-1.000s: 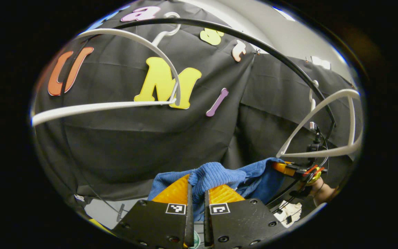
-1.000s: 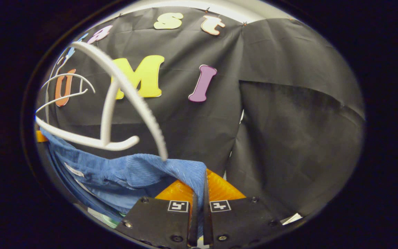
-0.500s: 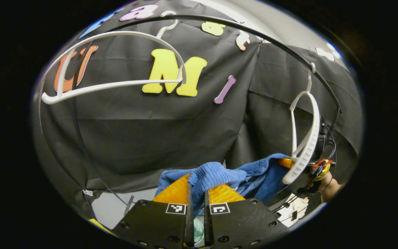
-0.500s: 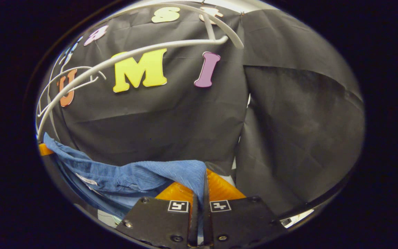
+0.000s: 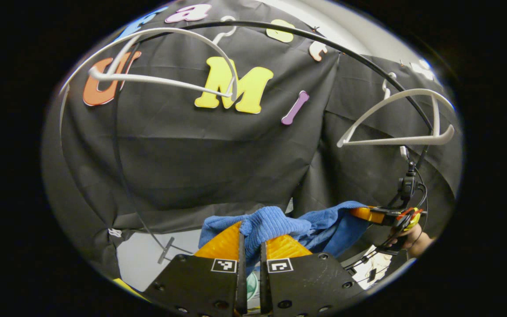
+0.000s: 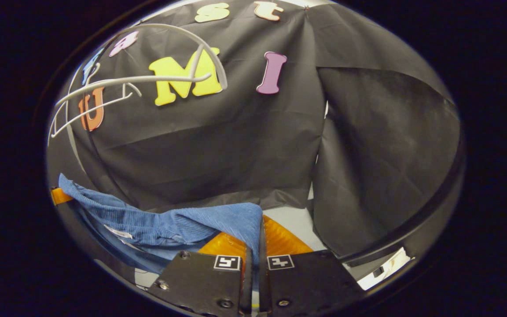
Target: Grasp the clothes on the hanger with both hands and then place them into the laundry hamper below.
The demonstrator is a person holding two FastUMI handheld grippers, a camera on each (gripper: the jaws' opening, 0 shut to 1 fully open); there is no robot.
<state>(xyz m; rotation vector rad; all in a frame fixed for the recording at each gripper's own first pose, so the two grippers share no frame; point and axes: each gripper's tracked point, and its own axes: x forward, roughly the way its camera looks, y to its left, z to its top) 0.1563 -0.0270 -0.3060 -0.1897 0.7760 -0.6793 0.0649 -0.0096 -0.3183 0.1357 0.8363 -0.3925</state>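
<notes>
With the blue garment [image 5: 275,222] off the white hangers [image 5: 394,121] and stretched between the left gripper [image 5: 251,240] and right gripper [image 6: 253,240], each clamped on a bunched edge, lower both together, keeping tension even, toward the unseen hamper.

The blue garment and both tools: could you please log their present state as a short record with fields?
garment: blue ribbed garment, off the hangers, stretched between the two tools
left tool: shut on the garment
right tool: shut on the garment's other end
hangers: white hanger and second white hanger, both bare, on the black rail above the garment
hamper: cannot tell
</notes>
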